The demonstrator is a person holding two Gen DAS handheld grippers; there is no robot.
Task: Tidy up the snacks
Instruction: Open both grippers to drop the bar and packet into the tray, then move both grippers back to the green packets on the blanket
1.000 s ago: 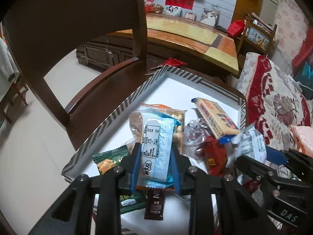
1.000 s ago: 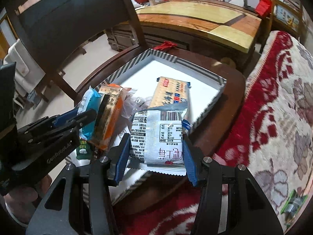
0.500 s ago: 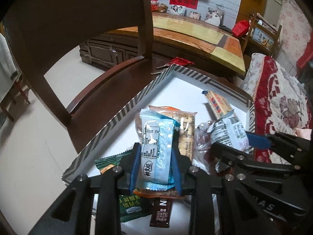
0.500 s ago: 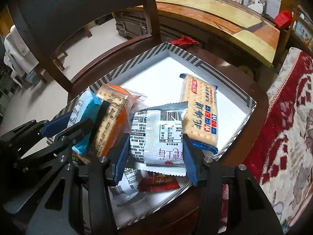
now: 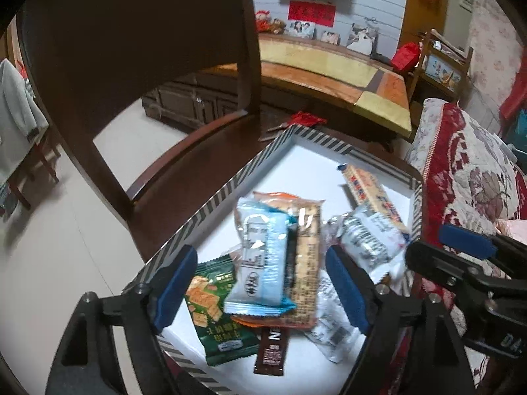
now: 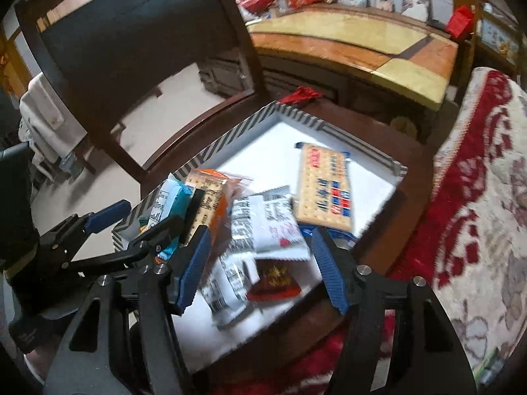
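Both your tongs have just been opening, and each has let its packet go into the shallow white box with the black-and-white striped rim (image 5: 227, 188), which sits on the dark wooden chair seat (image 5: 184, 161) rather than on any desk.

Your left tongs (image 5: 260, 289) now stand wide, their blue pads clear on either side of the light-blue foil snack packet (image 5: 263, 263). That packet lies loose on top of the clear-and-orange cracker packet (image 5: 306, 247), with the green biscuit packet (image 5: 214, 309) beside it and a dark brown bar (image 5: 271, 349) poking out below. It rests there because you released it straight over the pile.

Your right tongs (image 6: 260, 266) are parted too, and nothing is pressed between them. The white printed snack packet (image 6: 263, 223) lies between and just beyond the pads, tilted across a small dark-red packet (image 6: 275, 279), next to the long tan cracker packet with blue and red print (image 6: 324, 187).

The far half of the box floor looks bare, so the snacks are gathered but heaped at the near end. I judge the drop-off done for these two; tidying the heap may remain.
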